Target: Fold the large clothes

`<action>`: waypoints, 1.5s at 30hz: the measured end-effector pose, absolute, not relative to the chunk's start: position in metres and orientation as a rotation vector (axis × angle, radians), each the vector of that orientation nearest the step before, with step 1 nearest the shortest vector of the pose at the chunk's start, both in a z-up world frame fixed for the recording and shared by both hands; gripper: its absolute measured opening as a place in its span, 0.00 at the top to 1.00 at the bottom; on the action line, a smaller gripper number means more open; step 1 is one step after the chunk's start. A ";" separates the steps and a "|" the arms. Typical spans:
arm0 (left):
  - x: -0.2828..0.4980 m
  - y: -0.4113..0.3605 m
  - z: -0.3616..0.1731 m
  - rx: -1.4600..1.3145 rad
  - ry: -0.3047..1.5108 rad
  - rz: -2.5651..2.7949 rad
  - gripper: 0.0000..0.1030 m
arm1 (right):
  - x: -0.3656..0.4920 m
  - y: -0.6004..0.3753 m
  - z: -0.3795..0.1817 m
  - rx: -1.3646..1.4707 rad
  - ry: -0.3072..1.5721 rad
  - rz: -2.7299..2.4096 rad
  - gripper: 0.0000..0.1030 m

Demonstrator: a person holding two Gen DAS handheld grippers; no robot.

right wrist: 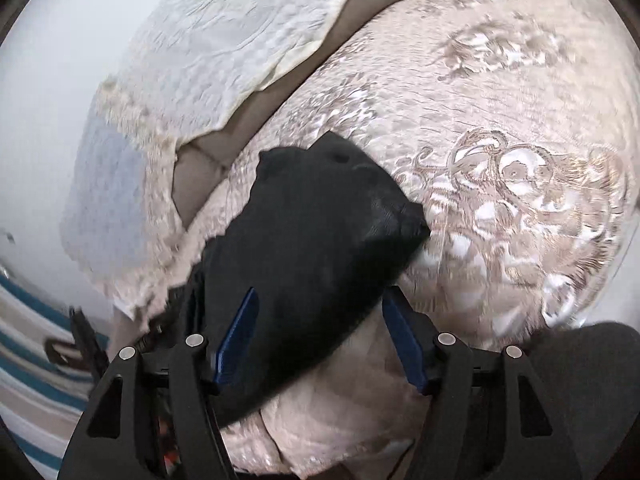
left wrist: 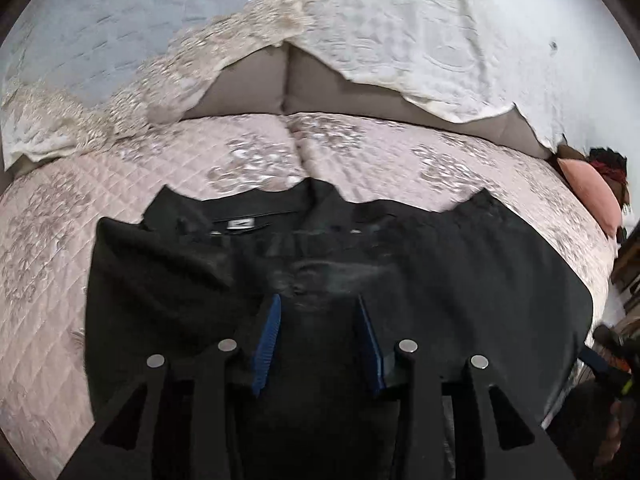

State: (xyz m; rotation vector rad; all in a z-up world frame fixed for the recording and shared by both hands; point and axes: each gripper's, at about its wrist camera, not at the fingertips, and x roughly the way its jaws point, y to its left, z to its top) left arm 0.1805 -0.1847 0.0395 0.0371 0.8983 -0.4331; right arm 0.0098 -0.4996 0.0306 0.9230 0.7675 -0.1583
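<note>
A black shirt (left wrist: 340,272) lies spread on the quilted pink bedspread (left wrist: 52,240), collar and label toward the headboard, one side flap already turned in over the body, so this looks like the middle of the folding, between one fold and the next grip. The left tongs (left wrist: 320,312) hang just over the middle of the cloth with their blue pads apart and nothing pinched between them. The right tongs (right wrist: 320,304) stand wide; a dark bulge of the shirt shows between the pads, but neither pad seems to press on it, so I take them as let go. The next move, I'd judge, calls for both tongs to find a fresh edge, likely the hem or the other side, and carry it across evenly without dragging the layer beneath. The left view gives the whole garment, its collar and the cream lace cover (left wrist: 380,40) behind; the right view shows only one bunched corner, plus a striped rug (right wrist: 24,380) beside the bed.
</note>
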 end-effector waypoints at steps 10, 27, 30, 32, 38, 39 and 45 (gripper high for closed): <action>0.179 -0.215 0.013 0.214 0.863 -0.339 0.59 | 0.036 -0.517 0.012 0.988 0.736 -0.193 0.35; 0.183 -0.214 0.017 0.194 0.888 -0.345 0.58 | 0.046 -0.469 0.107 0.798 0.624 0.020 0.83; 0.181 -0.189 0.039 0.054 0.920 -0.404 0.59 | 0.055 -0.434 0.133 0.716 0.618 0.117 0.83; 0.176 -0.164 0.057 -0.037 0.895 -0.410 0.59 | 0.063 -0.405 0.145 0.670 0.629 0.198 0.83; 0.163 -0.066 0.089 -0.180 0.813 -0.287 0.58 | 0.084 -0.319 0.139 0.551 0.719 0.376 0.83; 0.161 -0.054 0.090 -0.186 0.809 -0.269 0.58 | 0.089 -0.305 0.133 0.542 0.746 0.408 0.83; 0.146 -0.003 0.083 -0.215 0.832 -0.198 0.58 | 0.107 -0.220 0.070 0.408 0.945 0.537 0.83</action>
